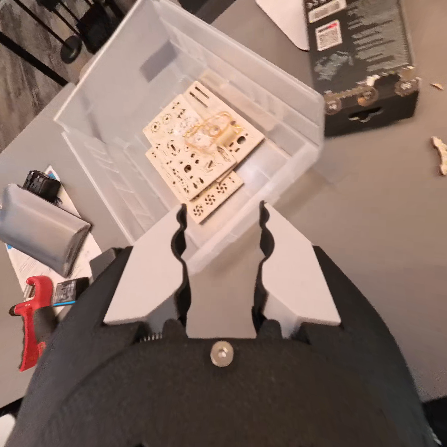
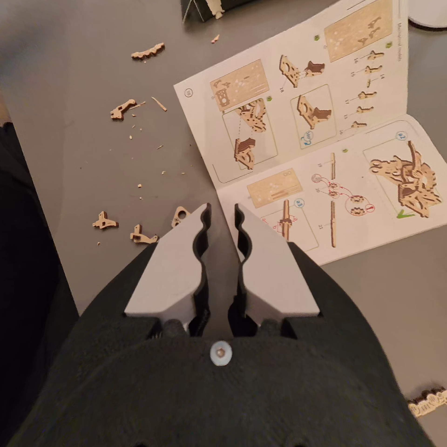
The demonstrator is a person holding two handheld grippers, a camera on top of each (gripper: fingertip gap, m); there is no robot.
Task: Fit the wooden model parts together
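In the left wrist view my left gripper (image 1: 223,208) is open and empty, above the near rim of a clear plastic bin (image 1: 79,96). Stacked wooden part sheets (image 1: 193,154) with rubber bands on top lie inside the bin. In the right wrist view my right gripper (image 2: 222,208) is open and empty above the grey table. Small wooden model parts lie to its left: a triangular piece with holes (image 2: 180,215) beside the left finger, a piece (image 2: 142,235), a piece (image 2: 104,220), a piece (image 2: 122,110) and a long wavy piece (image 2: 148,52).
An open instruction booklet (image 2: 314,135) lies right of my right gripper. A black model box (image 1: 362,63) and a loose wooden piece (image 1: 439,154) lie right of the bin. A grey pouch (image 1: 41,227), a red tool (image 1: 33,319) and papers lie left of it. Wood scraps dot the table. Some 45 cm of space lies between my two pairs of fingers. The loose wooden piece (image 1: 439,154) is about 20 cm from both grippers' fingertips.
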